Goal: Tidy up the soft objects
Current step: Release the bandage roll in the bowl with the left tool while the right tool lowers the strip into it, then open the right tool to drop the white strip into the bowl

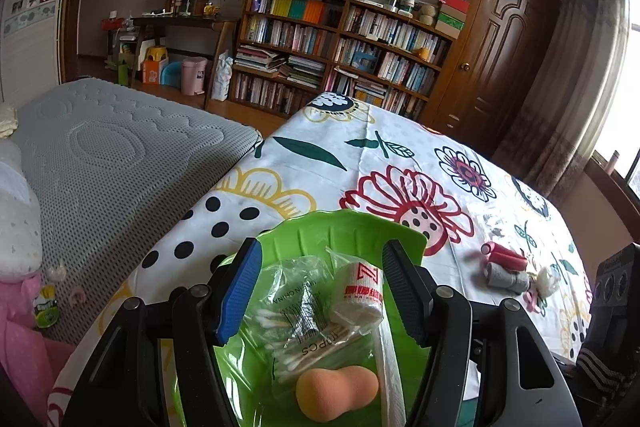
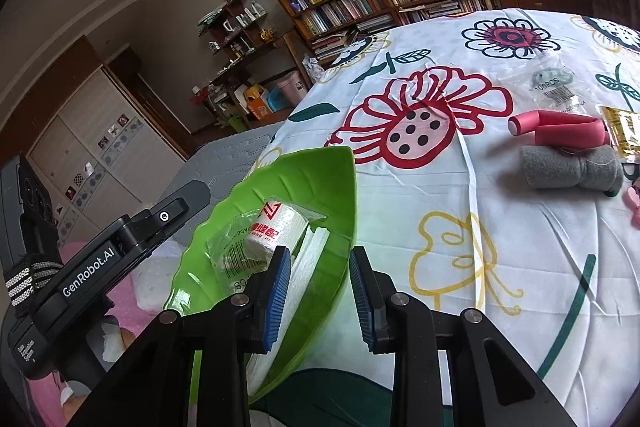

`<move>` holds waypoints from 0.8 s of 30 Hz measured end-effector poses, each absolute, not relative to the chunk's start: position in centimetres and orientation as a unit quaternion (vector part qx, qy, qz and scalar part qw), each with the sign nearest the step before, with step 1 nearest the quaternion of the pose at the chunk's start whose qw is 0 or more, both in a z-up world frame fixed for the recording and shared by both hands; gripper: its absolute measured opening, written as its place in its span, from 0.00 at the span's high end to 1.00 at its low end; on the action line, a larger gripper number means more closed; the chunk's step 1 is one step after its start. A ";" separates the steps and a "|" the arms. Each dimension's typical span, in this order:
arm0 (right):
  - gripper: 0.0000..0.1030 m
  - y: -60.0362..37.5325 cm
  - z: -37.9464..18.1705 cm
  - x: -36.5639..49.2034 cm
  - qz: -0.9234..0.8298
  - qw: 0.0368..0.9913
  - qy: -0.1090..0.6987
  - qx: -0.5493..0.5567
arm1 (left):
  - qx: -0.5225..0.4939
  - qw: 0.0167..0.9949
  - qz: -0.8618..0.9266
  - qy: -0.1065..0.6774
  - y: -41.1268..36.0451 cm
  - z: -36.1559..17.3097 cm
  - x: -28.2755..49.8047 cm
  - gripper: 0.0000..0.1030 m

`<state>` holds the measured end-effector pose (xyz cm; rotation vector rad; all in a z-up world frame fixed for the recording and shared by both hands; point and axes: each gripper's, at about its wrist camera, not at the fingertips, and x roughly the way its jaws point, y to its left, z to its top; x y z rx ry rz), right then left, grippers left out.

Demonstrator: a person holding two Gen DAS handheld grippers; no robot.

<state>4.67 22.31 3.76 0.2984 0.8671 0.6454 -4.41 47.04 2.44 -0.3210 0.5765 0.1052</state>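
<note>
A green leaf-shaped tray [image 1: 280,243] sits at the near edge of the floral tablecloth. In it lie a bag of cotton swabs [image 1: 304,327], a white bandage roll [image 1: 358,293], an orange makeup sponge [image 1: 336,393] and a folded white tissue [image 1: 390,367]. My left gripper [image 1: 320,255] hangs open just above these, holding nothing. My right gripper [image 2: 320,291] is open, its fingers either side of the tray's right rim [image 2: 340,267]. The bandage roll [image 2: 276,231] shows just beyond it. A red foam roller [image 2: 560,131] and a grey foam roller [image 2: 572,167] lie on the cloth to the right.
A clear bag marked 100PCS [image 2: 554,87], a gold packet [image 2: 624,131] and a pink item [image 2: 634,203] lie near the rollers. A grey mattress [image 1: 112,155] adjoins the table on the left. Bookshelves [image 1: 340,43] and a wooden door [image 1: 500,39] stand behind.
</note>
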 end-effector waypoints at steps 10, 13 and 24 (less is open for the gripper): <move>0.68 20.5 3.2 3.7 0.271 0.870 0.397 0.109 | -0.150 0.943 0.040 0.293 45.5 1.9 -4.2 0.34; 0.68 18.9 2.9 3.7 0.255 0.873 0.399 0.114 | -0.143 0.944 0.036 0.295 44.9 1.8 -4.1 0.34; 0.68 13.1 2.3 3.8 0.195 0.885 0.398 0.140 | -0.127 0.943 0.018 0.307 42.7 1.4 -3.9 0.30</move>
